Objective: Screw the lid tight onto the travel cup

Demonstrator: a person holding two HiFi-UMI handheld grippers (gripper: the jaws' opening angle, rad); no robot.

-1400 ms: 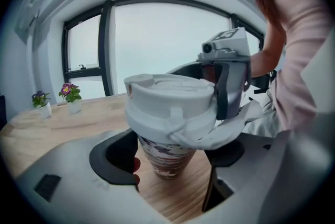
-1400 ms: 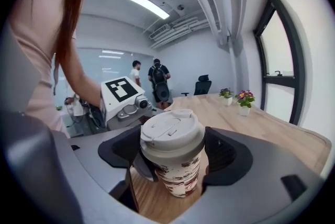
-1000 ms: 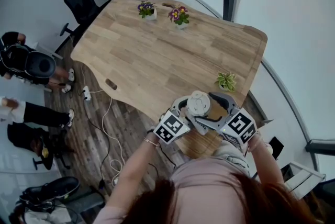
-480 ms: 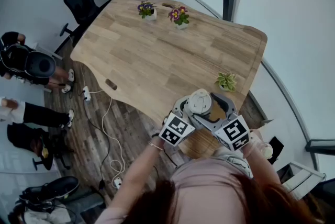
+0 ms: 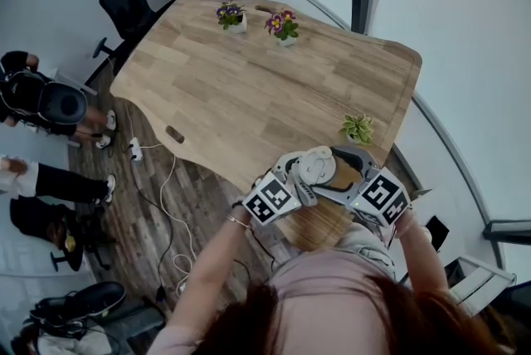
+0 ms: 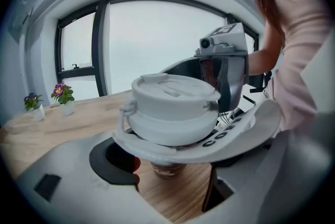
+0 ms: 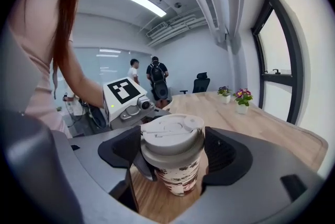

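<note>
Right gripper (image 7: 175, 157) clamps the brown-printed cylindrical travel cup (image 7: 180, 178); left gripper (image 6: 167, 165) clamps the white round plastic lid (image 6: 170, 108) atop it. Rotate lid level; hold cup steady.

Office, long wooden table (image 5: 249, 88), swivel chair (image 5: 124, 1), tall windows (image 6: 146, 45)
</note>
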